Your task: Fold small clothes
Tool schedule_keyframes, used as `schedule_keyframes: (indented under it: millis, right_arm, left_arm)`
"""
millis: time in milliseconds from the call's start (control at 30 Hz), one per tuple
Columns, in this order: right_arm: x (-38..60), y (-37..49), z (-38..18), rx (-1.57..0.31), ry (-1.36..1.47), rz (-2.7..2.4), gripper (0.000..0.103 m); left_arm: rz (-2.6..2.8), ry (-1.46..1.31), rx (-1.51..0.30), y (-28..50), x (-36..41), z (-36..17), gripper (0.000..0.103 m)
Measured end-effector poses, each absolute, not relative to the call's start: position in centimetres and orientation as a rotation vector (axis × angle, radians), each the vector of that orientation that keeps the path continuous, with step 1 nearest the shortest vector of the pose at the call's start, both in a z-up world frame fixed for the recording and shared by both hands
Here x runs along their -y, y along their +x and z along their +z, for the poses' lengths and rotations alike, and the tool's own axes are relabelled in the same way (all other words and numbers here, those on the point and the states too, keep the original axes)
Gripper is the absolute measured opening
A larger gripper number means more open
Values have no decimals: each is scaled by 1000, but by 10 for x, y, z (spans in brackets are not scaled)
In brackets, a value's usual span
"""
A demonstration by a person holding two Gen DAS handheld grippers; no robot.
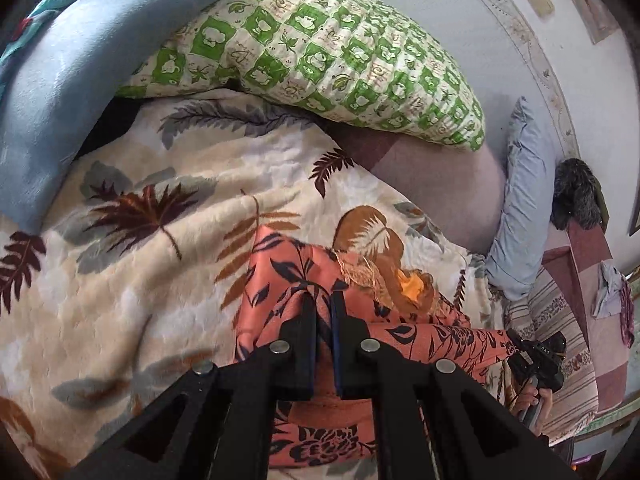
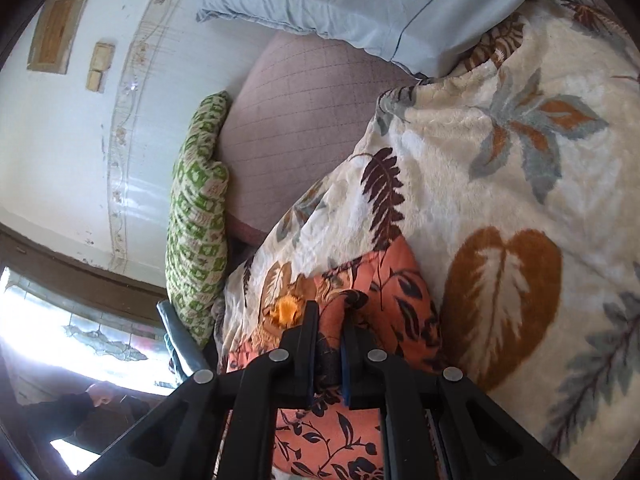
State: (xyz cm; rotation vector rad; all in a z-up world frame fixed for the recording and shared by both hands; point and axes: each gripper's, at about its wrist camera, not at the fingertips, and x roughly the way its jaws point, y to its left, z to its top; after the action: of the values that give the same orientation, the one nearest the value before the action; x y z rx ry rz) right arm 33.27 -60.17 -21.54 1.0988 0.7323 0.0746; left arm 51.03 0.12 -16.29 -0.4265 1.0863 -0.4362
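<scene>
Coral floral garment (image 1: 280, 272) – lay on leaf-print blanket (image 1: 132, 264). Left gripper (image 1: 323, 300) – jaws nearly closed, pinching its fabric. Right gripper (image 2: 331, 316) – likewise clamped on cloth.

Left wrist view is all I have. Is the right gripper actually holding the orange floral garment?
Observer: Yes. In the right wrist view, the right gripper is pinched shut on a bunched fold of the orange floral garment.
Operator: What lies beyond it on that side?
Observer: A bright window shows low on the left, past the green checked pillow.
Operator: Anything near that pillow?
Observer: A grey metal tube stands tilted beside its lower end.
</scene>
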Motion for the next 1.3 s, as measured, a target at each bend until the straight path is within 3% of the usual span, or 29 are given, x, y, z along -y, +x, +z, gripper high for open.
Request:
schedule_keyframes:
  millis: [200, 300, 333, 400, 433, 467, 600, 667, 733, 933, 1167, 1300]
  right_arm:
    - [622, 384, -273, -787, 1165, 37, 15]
    - [631, 373, -271, -682, 1164, 55, 15]
    - [635, 364, -265, -632, 1153, 36, 19]
    - [646, 340, -254, -535, 1166, -24, 54]
    - [650, 326, -248, -482, 1194, -55, 77]
    - [652, 313, -241, -446, 1200, -71, 79]
    - [618, 296, -193, -573, 906, -86, 79]
    - [576, 294, -176, -660, 713, -71, 77]
    - [533, 297, -172, -744, 581, -42, 74]
    - [433, 323, -190, -913, 265, 7, 61]
    - [409, 381, -236, -1056, 172, -4, 51]
    - [422, 429, -240, -1025, 224, -25, 49]
  left_arm:
    - [-234, -390, -1065, 546, -5, -211, 6]
    - [-217, -419, -964, 529, -19, -202, 6]
    - [-205, -412, -936, 521, -23, -196, 7]
    - [-200, -356, -911, 498, -22, -185, 9]
    - [-204, -329, -907, 485, -21, -181, 12]
    - [-211, -305, -908, 470, -18, -178, 15]
    - [-254, -239, -929, 413, 3, -177, 28]
    - [-266, -234, -920, 396, 17, -183, 50]
    - [-274, -235, -914, 392, 29, -190, 56]
    - [-361, -206, -998, 422, 64, -202, 57]
    - [-390, -139, -1135, 485, 97, -223, 58]
    - [-379, -161, -1132, 533, 105, -220, 58]
